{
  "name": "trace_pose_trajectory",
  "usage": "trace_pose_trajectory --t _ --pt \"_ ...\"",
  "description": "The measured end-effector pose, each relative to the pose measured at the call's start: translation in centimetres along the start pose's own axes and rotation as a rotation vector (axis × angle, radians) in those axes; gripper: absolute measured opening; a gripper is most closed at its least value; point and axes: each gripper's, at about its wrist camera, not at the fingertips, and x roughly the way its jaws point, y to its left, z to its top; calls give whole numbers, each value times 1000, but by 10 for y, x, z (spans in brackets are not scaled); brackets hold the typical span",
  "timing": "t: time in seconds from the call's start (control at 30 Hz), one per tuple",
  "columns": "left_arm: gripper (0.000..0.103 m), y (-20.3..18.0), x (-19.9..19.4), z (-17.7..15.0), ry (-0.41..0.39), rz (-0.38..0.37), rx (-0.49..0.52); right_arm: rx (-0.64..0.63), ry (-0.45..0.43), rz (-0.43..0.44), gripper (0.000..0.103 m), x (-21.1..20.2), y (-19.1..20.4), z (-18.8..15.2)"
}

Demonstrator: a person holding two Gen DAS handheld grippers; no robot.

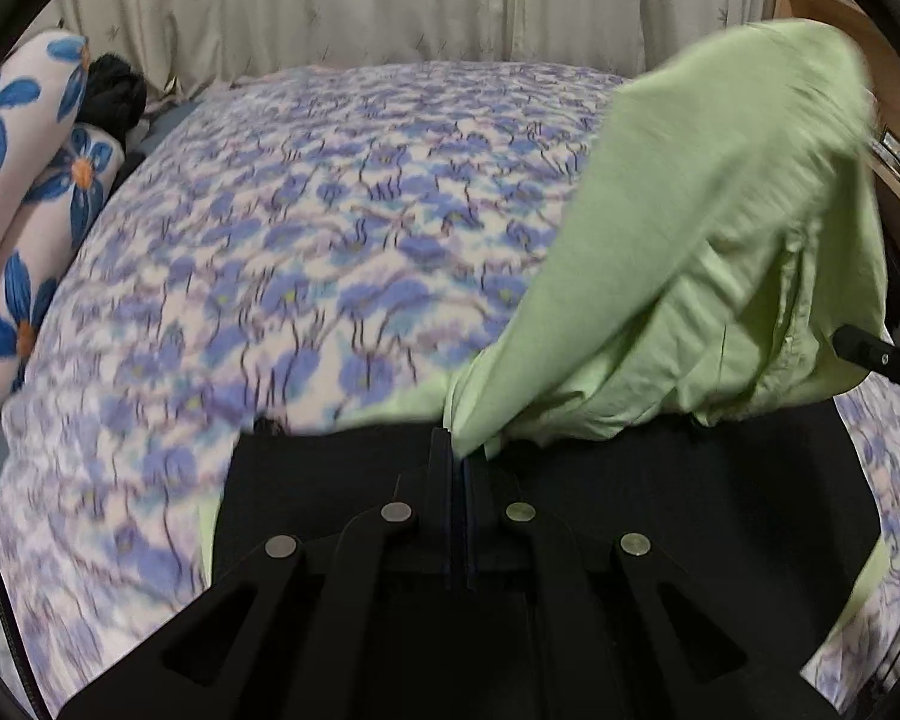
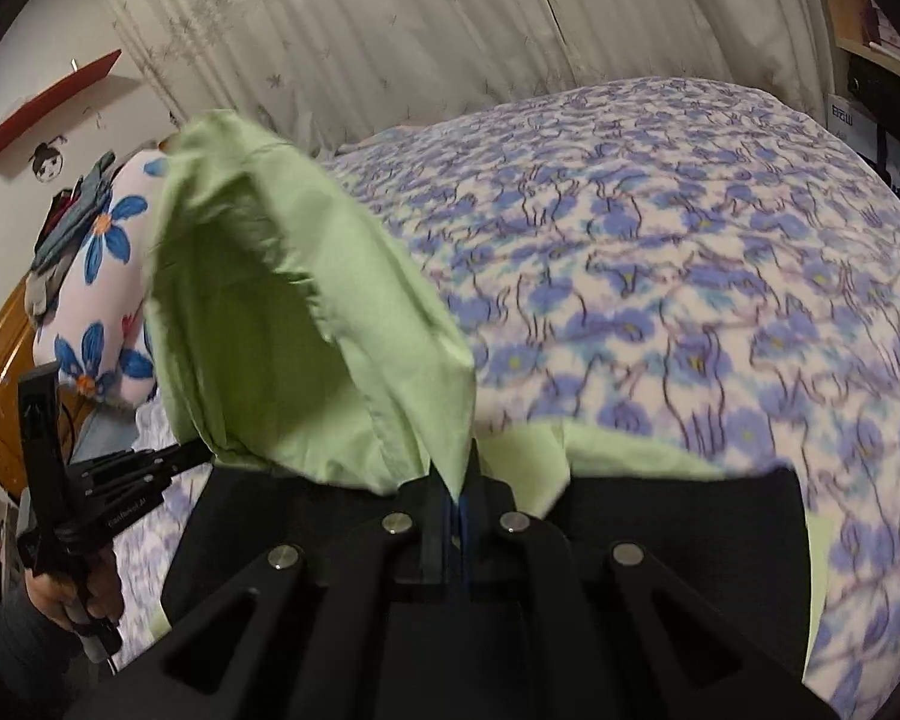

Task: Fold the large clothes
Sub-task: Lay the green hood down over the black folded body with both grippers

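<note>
Both claws are pinching the light green garment (image 1: 708, 252) — the left gripper (image 1: 463, 456) is clamping one edge, the right gripper (image 2: 463, 483) another, each with its jaws closed tight on thin cloth. The fabric is hanging lifted between them above the flowered bedspread (image 1: 306, 228), its long axis running left to right from claw to claw, so neither hand is nearer. The open bed is lying on the far side of both, likely where the cloth is heading. The left view is showing the garment billowing rightward; only the right view is showing the person's hand (image 2: 75, 594) gripping the other handle.
</note>
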Motion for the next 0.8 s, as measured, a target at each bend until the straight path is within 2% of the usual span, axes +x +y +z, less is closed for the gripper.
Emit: trace_pose_trajectory --t 0.13,0.27,0.4,0.53,0.67,0.8 --pt "1 8 -7 -35 31 -9 -37 11 38 -23 6 -4 -5 -36" --pt "2 19 -11 -69 66 -8 -64 -3 101 -68 13 -1 -8 -72" --pt "4 26 -16 -105 118 -25 -83 -19 146 -115 13 -3 -7 -104" --pt "8 29 -18 -129 146 -68 -100 11 157 -98 16 -10 -9 -124" --pt "15 26 -21 -140 145 -124 -121 51 146 -56 37 -22 -6 -139" --pt "18 21 -23 -142 131 -237 -163 86 145 17 38 -25 1 -149"
